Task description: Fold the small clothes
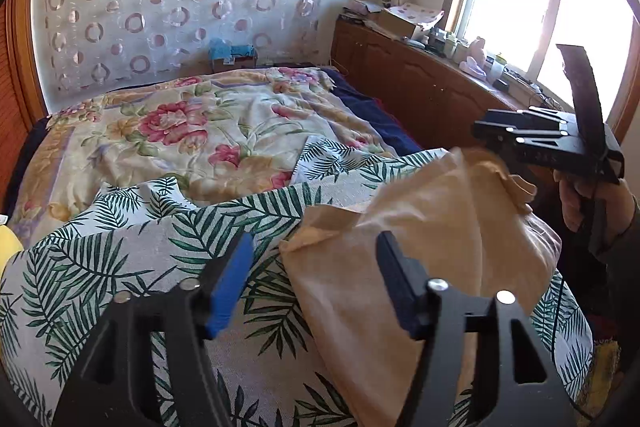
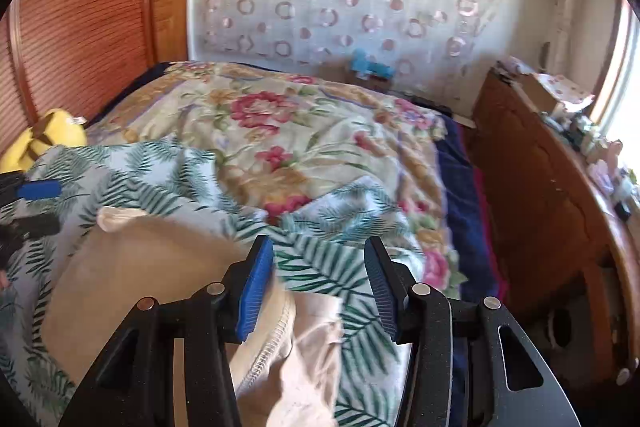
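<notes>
The left tool (image 1: 316, 271) stands with its 2 jaws apart and nothing between the pads. Its blue-padded finger hangs over the palm-leaf cloth (image 1: 120, 247); its black finger hangs over the near-left part of the beige garment (image 1: 420, 227). No pad presses on fabric in the left wrist view.

The right tool (image 2: 318, 287) is likewise parted and empty. Its blue pad overlaps the garment's right-hand edge (image 2: 160, 267) in the right wrist view; leaf-print cloth shows through the gap between the jaws. Whether either pad touches the fabric cannot be determined, as this view is blurred. In the left wrist view the right tool (image 1: 492, 131) appears at the garment's far-right edge, held by a hand (image 1: 576, 199).

Location of the task item: the beige garment lies on the palm-leaf cloth, which covers the near part of the bed over a floral quilt (image 1: 180, 131). The garment looks partly folded, with 1 layer lying over another and a paler panel with a stitched hem trailing toward the right tool.

Governing relation: the garment lies between the 2 tools, ahead of and to the right of the left tool, and to the left of the right tool. Its long axis appears to run from the near-left corner toward the far-right corner. Each tool is near 1 end, so the next fold probably requires a grip at both ends.
</notes>
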Action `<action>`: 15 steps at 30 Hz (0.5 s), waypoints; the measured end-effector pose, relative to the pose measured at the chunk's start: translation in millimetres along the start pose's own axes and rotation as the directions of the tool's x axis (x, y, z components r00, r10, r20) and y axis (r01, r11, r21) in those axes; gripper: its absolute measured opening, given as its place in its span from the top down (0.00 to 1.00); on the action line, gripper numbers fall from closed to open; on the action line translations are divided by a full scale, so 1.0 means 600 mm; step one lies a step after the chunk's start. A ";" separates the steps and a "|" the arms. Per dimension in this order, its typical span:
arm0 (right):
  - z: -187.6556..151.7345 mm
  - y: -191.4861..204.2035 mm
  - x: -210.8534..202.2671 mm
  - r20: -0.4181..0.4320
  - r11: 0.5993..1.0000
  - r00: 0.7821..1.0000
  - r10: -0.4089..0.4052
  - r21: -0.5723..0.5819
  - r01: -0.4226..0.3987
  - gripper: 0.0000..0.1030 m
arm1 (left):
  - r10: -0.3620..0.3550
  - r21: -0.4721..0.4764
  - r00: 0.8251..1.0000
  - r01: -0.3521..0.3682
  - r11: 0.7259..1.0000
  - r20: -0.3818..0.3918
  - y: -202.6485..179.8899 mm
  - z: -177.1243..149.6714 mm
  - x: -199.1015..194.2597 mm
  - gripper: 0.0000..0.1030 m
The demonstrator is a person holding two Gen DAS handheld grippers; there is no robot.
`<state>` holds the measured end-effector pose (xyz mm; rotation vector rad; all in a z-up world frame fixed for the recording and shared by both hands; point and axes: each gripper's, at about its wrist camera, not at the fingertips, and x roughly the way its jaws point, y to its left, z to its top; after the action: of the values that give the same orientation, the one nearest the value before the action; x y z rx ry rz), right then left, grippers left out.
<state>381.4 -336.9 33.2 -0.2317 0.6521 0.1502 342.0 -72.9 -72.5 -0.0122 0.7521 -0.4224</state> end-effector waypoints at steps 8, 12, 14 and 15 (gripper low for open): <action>-0.017 0.002 -0.023 0.005 0.996 1.000 -0.007 0.084 0.006 0.52 | 0.016 0.026 0.996 -0.014 1.000 -0.084 -0.013 -0.029 0.037 0.33; -0.057 0.030 -0.053 -0.026 0.990 0.991 0.129 0.055 -0.127 0.52 | 0.022 0.044 0.994 -0.017 0.999 -0.103 -0.016 -0.038 0.043 0.32; -0.081 0.051 -0.063 -0.057 0.985 0.983 0.172 0.042 -0.170 0.52 | 0.022 0.046 0.994 -0.017 0.999 -0.106 -0.016 -0.040 0.044 0.32; -0.091 0.062 -0.066 -0.073 0.981 0.979 0.191 0.035 -0.189 0.52 | 0.023 0.046 0.994 -0.018 0.999 -0.108 -0.017 -0.041 0.045 0.32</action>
<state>310.7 -317.8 9.1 -0.1484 0.7518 0.3167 339.9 -89.1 -106.8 0.0613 0.8492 -0.4224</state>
